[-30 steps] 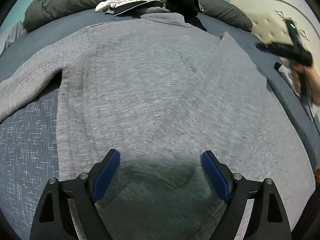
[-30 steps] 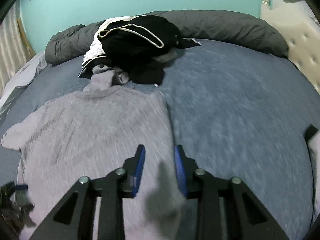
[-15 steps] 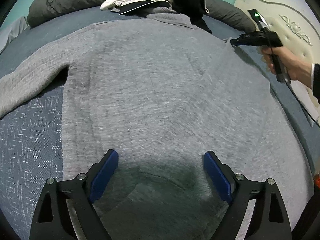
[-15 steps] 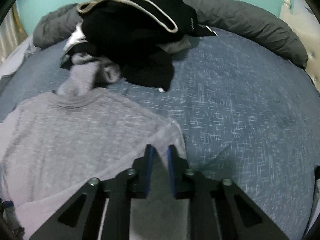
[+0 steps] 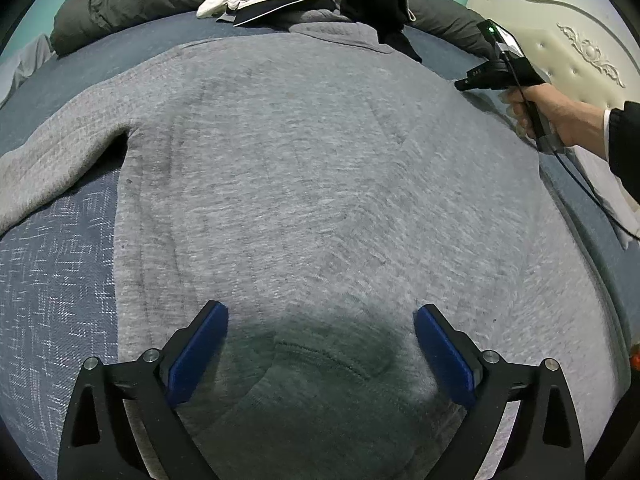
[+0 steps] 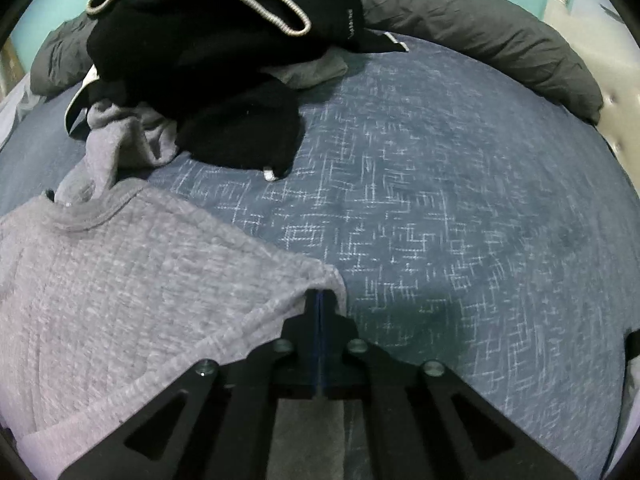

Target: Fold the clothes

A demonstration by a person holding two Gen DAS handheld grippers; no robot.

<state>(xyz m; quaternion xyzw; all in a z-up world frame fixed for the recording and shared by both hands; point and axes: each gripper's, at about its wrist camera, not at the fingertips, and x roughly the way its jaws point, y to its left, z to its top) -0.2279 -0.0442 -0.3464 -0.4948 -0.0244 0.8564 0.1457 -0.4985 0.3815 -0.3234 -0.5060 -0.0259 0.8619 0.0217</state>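
Right wrist view: the right gripper point(image 6: 320, 300) has just closed its jaws on the folded shoulder corner of the grey sweater point(image 5: 320, 168), spread flat on the blue bedspread point(image 6: 440, 208). A fold can start; the left gripper point(image 5: 320, 344) hovers wide open, empty, above the hem.

The left gripper point(image 5: 320, 332) points forward with its two blue-padded fingers point(image 5: 198, 354) spread wide apart, holding nothing. The right gripper point(image 6: 321, 300) has its fingers pressed together, apparently pinching a fold of grey cloth between the pads. Seen from the left wrist camera, the person's right hand point(image 5: 554, 114) grips that tool's handle, a dark sleeve point(image 5: 624, 140) covering the wrist.
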